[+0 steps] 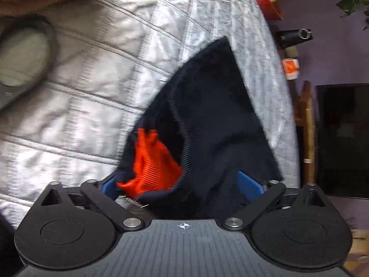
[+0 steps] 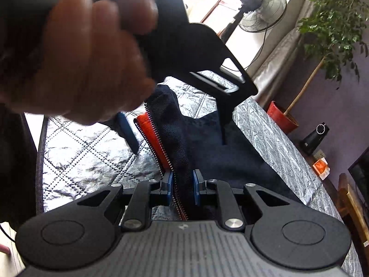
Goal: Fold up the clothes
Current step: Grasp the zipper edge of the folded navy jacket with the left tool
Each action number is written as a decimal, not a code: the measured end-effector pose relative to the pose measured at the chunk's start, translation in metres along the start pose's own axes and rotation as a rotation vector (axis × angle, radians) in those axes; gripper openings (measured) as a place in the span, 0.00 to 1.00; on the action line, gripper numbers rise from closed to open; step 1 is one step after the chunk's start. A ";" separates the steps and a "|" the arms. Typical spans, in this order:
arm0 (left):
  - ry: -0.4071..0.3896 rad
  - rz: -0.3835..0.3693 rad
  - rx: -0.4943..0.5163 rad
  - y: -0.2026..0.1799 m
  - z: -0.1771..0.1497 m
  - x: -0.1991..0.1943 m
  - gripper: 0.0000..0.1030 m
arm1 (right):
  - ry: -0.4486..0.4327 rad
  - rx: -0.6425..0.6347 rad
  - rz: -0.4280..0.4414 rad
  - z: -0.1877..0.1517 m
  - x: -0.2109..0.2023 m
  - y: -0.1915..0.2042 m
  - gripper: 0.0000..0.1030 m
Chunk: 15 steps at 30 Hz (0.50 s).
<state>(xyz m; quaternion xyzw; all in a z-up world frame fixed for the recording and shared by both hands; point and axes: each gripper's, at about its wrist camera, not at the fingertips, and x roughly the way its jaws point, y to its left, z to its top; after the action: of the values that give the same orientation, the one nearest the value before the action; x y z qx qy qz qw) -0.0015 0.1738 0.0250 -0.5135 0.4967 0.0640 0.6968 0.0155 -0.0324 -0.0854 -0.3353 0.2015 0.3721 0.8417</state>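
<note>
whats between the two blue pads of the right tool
In the right wrist view, the dark navy garment runs between the right tool pads, zipper edge and orange lining included; pads pinch it.
</note>
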 end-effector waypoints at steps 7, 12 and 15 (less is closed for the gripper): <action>0.010 0.019 0.035 0.000 0.002 0.010 0.32 | -0.025 0.035 -0.006 0.001 0.009 -0.010 0.19; -0.028 0.048 0.119 -0.002 0.002 0.007 0.10 | -0.081 0.204 -0.049 -0.010 -0.015 -0.034 0.45; -0.081 0.069 0.179 -0.008 0.001 0.002 0.08 | -0.070 0.355 -0.188 -0.031 -0.032 -0.073 0.44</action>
<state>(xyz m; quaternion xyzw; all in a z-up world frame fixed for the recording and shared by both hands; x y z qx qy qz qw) 0.0052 0.1704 0.0284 -0.4287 0.4891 0.0641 0.7569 0.0478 -0.1068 -0.0580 -0.1861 0.2024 0.2620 0.9251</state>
